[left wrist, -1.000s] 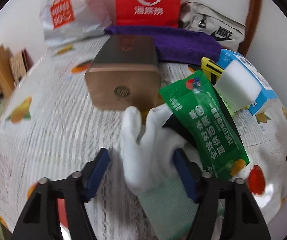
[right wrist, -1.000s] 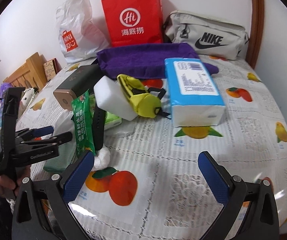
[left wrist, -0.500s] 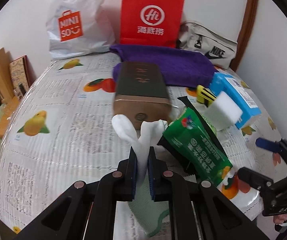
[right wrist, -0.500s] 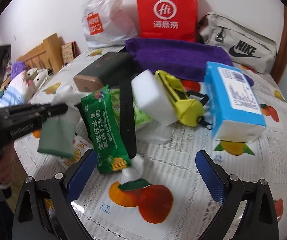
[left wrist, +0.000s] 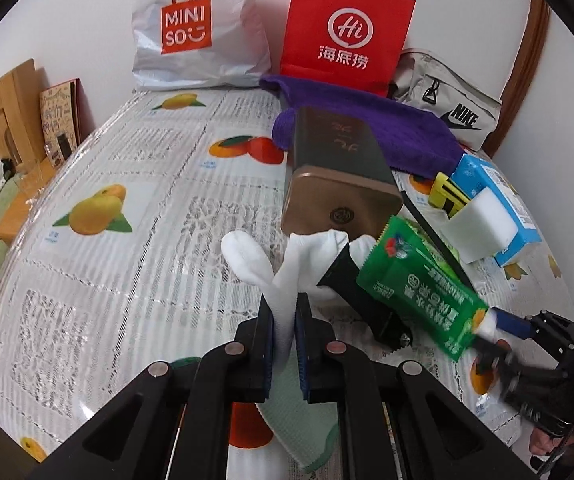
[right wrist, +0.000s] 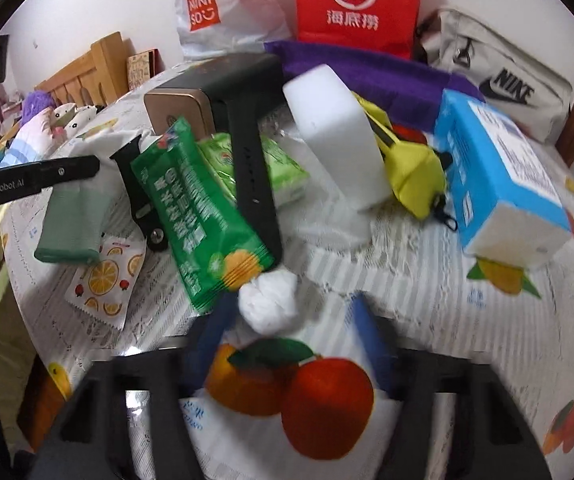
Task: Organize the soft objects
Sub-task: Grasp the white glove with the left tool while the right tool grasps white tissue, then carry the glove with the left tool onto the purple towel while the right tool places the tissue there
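Left hand-held gripper (left wrist: 285, 336) is clamped on the white sock (left wrist: 287, 264), the green cuff hanging below the jaws toward 6 o'clock and the toes flopping up toward 12. Right hand-held gripper (right wrist: 287, 320) has just been closing, jaws now narrow but blurred; the white sock end (right wrist: 269, 300) sits between the pads (right wrist: 219, 320), and I cannot tell if they actually press it yet. That sock end pokes out from under the green snack packet (right wrist: 199, 208), which lies on the fruit-print bed cover (left wrist: 127, 280) with the black watch strap (right wrist: 253, 160) draped over it at 12 o'clock. The white sponge block (right wrist: 339, 136) and the blue tissue pack (right wrist: 503, 168) sit at about 1 to 3 o'clock, and the bronze box (left wrist: 339, 184) is just beyond the sock. Risk: pulling the sock ends could drag the packet and strap along, since they overlap it, scattering the pile. A shallow pinch on the bunched tip could slip off. If both grippers hold the same sock, pulling apart would just stretch it.
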